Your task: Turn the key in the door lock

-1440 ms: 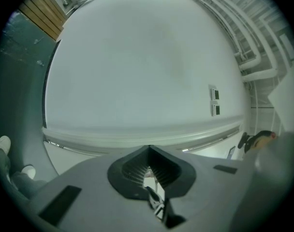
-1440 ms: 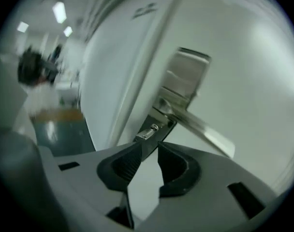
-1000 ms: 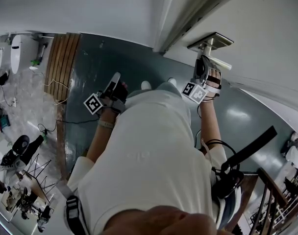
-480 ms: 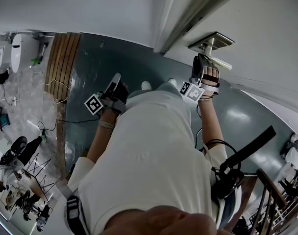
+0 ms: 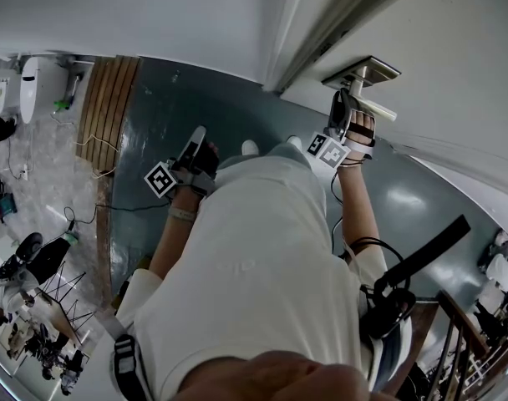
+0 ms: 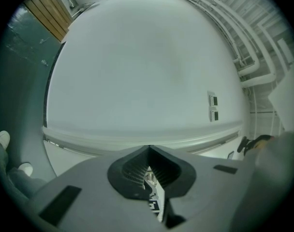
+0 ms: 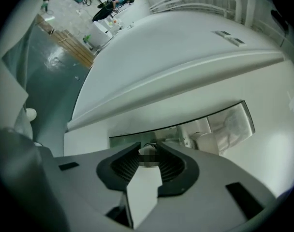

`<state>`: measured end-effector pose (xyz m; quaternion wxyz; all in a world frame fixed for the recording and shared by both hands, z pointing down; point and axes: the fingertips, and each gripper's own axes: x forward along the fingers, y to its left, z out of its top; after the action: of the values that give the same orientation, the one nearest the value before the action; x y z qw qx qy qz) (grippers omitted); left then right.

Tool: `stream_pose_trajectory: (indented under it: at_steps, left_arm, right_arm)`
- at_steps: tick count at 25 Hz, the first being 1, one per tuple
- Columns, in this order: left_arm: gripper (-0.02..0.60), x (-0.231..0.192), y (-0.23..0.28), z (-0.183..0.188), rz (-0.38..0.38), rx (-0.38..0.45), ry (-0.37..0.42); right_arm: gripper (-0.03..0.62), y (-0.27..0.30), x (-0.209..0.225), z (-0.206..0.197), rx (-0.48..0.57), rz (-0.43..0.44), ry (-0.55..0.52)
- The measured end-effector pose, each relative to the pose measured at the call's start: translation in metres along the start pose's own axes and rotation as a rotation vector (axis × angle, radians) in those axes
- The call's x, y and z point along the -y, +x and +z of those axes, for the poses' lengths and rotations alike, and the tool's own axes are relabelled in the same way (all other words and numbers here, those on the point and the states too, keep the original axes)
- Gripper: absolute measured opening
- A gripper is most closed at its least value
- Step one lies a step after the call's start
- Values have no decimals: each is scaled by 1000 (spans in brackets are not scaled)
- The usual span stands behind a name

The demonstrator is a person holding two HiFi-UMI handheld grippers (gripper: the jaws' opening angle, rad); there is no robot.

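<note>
The metal lock plate with its lever handle sits on the white door. My right gripper reaches up to it just under the lever. In the right gripper view the right gripper has the small key head between its tips, in front of the shiny plate. Its jaws have just been opening, and a gap shows between the ribbed pads. My left gripper hangs at the person's left side, away from the door. That left gripper is shut on nothing.
The person's white-shirted torso fills the head view's middle. A dark green floor and wooden slats lie to the left, with equipment beyond. A stair railing stands at lower right. The left gripper faces a white wall with a switch plate.
My right gripper has edged slightly up the door toward the lever and rolled a little. The left gripper has not moved.
</note>
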<state>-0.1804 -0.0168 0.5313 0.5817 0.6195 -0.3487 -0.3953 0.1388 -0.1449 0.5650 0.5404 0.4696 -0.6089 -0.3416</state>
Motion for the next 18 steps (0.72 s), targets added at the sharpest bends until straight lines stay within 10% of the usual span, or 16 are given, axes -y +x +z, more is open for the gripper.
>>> stream_pose_trajectory:
  at_steps: [18]
  left_arm:
    - [8, -3, 0, -4, -2, -5, 0]
  right_arm:
    - [104, 4, 11, -7, 35, 86, 688]
